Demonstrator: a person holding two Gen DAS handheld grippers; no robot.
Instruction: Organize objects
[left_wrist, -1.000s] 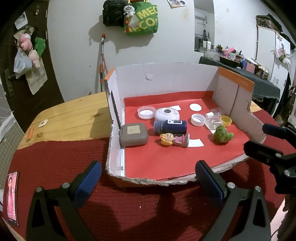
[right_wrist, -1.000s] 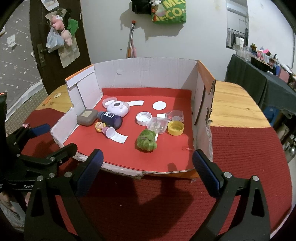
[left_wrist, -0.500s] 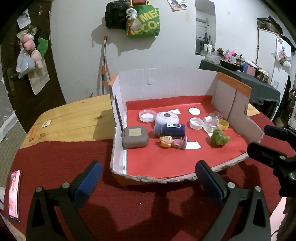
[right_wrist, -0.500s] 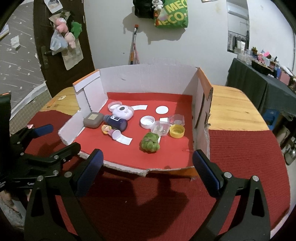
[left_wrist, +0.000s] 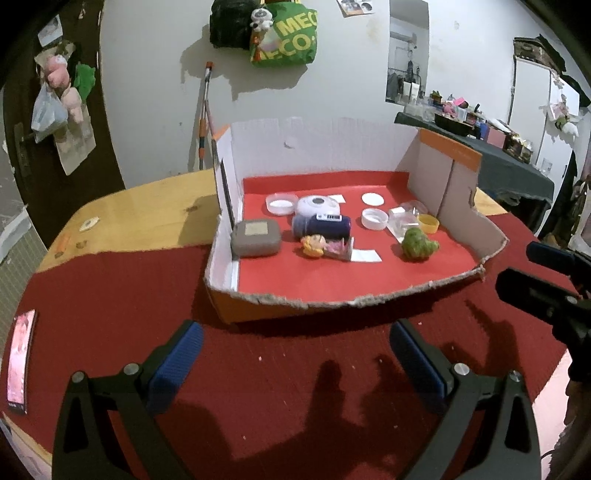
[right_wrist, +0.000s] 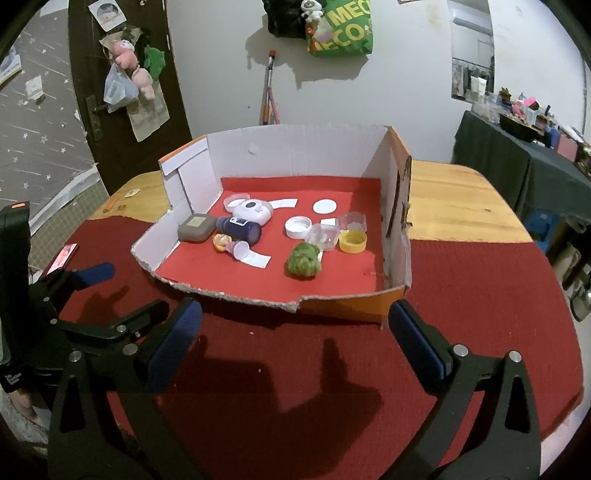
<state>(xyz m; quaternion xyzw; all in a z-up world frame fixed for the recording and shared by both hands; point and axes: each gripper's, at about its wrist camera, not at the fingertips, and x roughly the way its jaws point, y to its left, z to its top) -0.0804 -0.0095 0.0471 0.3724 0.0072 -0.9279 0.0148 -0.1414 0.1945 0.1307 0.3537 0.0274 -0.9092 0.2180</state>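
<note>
Both tongs, left tongs and right tongs, spread wide and empty over the red worktop, short of the cardboard tray; green toy ahead, probably nearer the right.

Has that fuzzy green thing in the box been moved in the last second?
No. The fuzzy green thing still lies just in front of the clear cup and beside the yellow lid. Only the cameras have drawn back from the cardboard box.
</note>
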